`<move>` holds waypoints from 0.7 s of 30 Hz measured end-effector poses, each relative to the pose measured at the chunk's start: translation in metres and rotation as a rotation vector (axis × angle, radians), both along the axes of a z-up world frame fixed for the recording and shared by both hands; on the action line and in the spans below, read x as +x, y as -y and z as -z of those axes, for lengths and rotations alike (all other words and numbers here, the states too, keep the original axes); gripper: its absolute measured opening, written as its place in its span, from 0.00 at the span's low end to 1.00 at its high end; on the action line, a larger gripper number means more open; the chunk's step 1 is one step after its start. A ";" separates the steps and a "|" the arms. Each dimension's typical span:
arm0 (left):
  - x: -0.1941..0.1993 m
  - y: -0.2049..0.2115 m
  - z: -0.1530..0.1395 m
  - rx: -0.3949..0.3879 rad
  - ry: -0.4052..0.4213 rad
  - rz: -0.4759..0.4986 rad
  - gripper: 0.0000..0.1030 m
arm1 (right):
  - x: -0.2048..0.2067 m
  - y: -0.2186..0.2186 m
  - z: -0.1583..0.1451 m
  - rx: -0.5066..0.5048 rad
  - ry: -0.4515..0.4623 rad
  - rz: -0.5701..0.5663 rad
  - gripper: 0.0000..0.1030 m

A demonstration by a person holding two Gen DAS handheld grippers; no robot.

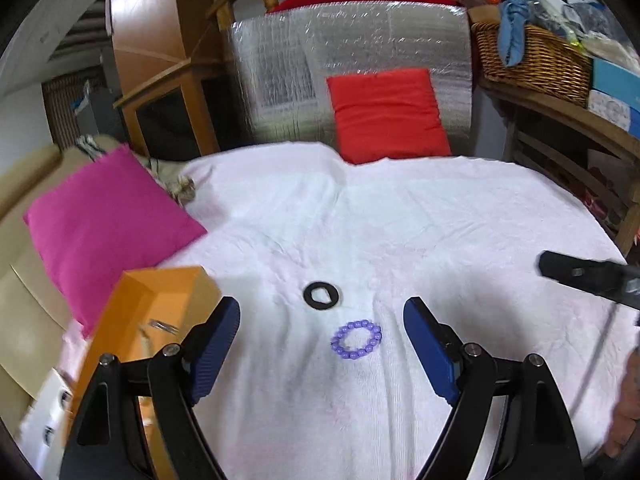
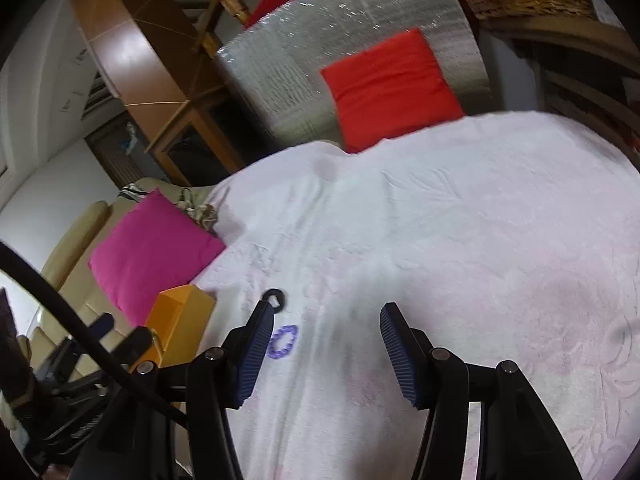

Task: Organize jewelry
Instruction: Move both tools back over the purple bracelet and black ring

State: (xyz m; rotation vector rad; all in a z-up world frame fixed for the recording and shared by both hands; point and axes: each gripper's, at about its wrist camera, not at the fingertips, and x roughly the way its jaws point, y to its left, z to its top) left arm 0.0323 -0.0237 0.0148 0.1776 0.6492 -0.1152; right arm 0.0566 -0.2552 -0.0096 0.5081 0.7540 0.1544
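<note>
A purple bead bracelet lies on the white towel, between my left gripper's open, empty fingers. A black ring-shaped bangle lies just beyond it. An open orange box stands at the left, with something silvery inside. My left gripper hovers low over the bracelet. My right gripper is open and empty above the towel; the bracelet and the black bangle are by its left finger, the orange box further left. A finger of the right gripper shows in the left wrist view.
A magenta cushion lies at the left behind the box. A red cushion leans on a silver foil panel at the back. A wicker basket sits on a wooden shelf at the right.
</note>
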 end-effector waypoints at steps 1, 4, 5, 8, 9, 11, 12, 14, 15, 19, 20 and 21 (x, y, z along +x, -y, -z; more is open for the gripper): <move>0.008 -0.002 0.011 -0.009 -0.027 -0.008 0.82 | 0.003 0.003 0.005 0.014 -0.020 0.007 0.57; 0.032 -0.016 0.050 -0.100 -0.152 -0.048 0.82 | 0.012 0.011 0.020 0.058 -0.080 0.024 0.57; 0.040 -0.023 0.061 -0.126 -0.177 -0.075 0.82 | 0.014 0.013 0.024 0.070 -0.091 0.024 0.57; 0.054 -0.038 0.082 -0.121 -0.182 -0.149 0.82 | 0.024 0.013 0.036 0.103 -0.129 0.015 0.57; 0.057 -0.043 0.087 -0.113 -0.177 -0.173 0.82 | 0.027 0.011 0.040 0.113 -0.141 0.008 0.57; 0.061 -0.049 0.097 -0.118 -0.186 -0.205 0.82 | 0.036 0.004 0.049 0.126 -0.172 -0.008 0.57; 0.065 -0.052 0.103 -0.129 -0.205 -0.220 0.82 | 0.040 0.001 0.053 0.134 -0.189 -0.014 0.57; 0.073 -0.055 0.113 -0.158 -0.260 -0.228 0.82 | 0.047 -0.007 0.063 0.153 -0.219 -0.028 0.57; 0.075 -0.056 0.115 -0.151 -0.271 -0.234 0.82 | 0.050 -0.011 0.066 0.152 -0.226 -0.034 0.57; 0.077 -0.065 0.116 -0.114 -0.282 -0.279 0.82 | 0.059 -0.035 0.076 0.171 -0.222 -0.108 0.57; 0.076 -0.068 0.116 -0.127 -0.280 -0.285 0.82 | 0.060 -0.041 0.077 0.185 -0.219 -0.130 0.53; 0.074 -0.071 0.115 -0.136 -0.278 -0.293 0.82 | 0.062 -0.047 0.079 0.201 -0.214 -0.154 0.49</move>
